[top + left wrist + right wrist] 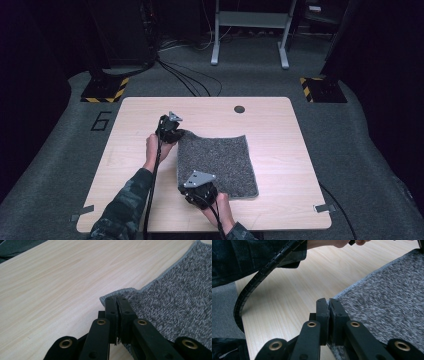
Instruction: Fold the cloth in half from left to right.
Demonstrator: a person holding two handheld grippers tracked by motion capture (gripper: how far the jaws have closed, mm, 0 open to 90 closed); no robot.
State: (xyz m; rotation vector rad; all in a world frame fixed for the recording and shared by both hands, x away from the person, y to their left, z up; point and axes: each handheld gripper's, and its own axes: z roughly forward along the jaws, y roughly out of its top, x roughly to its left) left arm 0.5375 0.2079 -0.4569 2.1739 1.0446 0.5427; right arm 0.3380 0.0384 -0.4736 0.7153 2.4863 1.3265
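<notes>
A grey, rough-piled mat (220, 160) lies flat on the light wooden table (280, 130), right of both hands. My left gripper (176, 132) is shut on the mat's far left corner, which is lifted a little off the wood. In the left gripper view the jaws (116, 300) pinch that corner of the mat (175, 297). My right gripper (192, 190) is shut on the near left corner. The right gripper view has its jaws (327, 301) closed over the bound edge of the mat (392, 290).
A dark round hole (239, 109) sits near the table's far edge. Tape tabs (324, 207) mark the near corners. Yellow-black striped stand bases (105, 90) and a white frame (250, 30) stand on the floor beyond. A ribbed cable (249, 290) curves below the sleeve.
</notes>
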